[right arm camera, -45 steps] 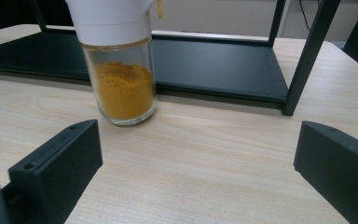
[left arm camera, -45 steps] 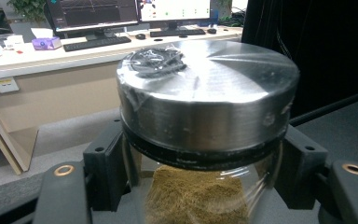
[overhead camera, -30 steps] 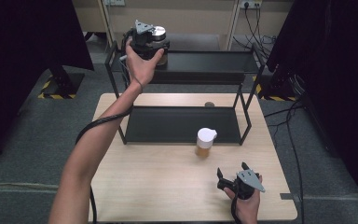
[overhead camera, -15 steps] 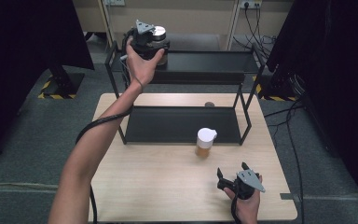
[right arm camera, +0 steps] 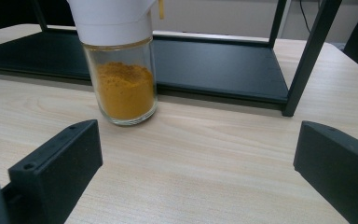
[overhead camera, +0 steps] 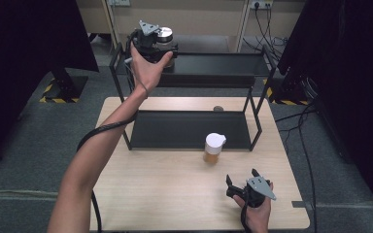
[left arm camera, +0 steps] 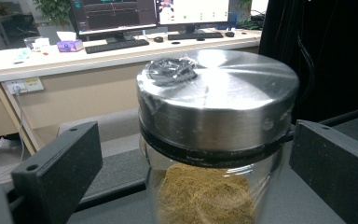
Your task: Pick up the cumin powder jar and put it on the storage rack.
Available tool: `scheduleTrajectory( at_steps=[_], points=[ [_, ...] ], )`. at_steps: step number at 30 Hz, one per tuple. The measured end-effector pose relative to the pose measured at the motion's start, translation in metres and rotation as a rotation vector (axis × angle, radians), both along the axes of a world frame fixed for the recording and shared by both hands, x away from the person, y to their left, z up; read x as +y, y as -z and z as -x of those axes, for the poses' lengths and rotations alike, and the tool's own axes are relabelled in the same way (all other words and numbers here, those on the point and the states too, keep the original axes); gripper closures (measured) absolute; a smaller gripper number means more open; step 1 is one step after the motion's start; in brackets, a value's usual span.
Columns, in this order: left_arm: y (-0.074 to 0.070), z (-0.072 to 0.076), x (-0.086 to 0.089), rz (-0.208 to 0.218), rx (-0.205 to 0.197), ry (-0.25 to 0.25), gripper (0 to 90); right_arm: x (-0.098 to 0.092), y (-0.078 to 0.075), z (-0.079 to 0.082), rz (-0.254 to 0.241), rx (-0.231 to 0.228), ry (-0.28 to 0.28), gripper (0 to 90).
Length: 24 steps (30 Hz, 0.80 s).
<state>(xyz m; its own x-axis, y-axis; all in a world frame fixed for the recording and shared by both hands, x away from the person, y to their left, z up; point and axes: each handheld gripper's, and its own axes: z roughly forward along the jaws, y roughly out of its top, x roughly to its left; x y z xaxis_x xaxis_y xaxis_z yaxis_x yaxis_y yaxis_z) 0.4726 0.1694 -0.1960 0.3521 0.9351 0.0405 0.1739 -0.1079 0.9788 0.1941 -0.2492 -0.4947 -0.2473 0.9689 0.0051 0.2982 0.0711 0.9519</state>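
Steel-lidded jar (left arm camera: pixel 216 140) of brown powder stands on rack's top shelf (overhead camera: pixel 223 68), placement looks done. Left gripper (left arm camera: pixel 196 163) jaws just opened, straddling jar, pads clear. Left: white-capped spice jar (overhead camera: pixel 213 147) on table (overhead camera: pixel 165 194) before rack. Right gripper (right arm camera: pixel 196 163) gapes empty near it.

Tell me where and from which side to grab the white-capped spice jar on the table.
Grip the white-capped spice jar across its round glass body, just below the cap. It stands upright, free on both sides. Bring the right gripper in level from the person's side, open jaws straddling it; the rack blocks the far side.
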Motion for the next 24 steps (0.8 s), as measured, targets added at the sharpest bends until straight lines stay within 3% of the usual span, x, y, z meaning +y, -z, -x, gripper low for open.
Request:
scheduleTrajectory(
  at_steps=[11, 24],
  points=[
    [0.000, 0.011, -0.003, -0.039, -0.023, 0.001, 1.0, 0.000, 0.000, 0.000, -0.002, 0.002, -0.001, 1.0],
    [-0.003, 0.028, -0.003, -0.039, -0.039, 0.005, 1.0, 0.000, 0.000, 0.000, 0.002, -0.001, 0.002, 1.0]
  ],
)
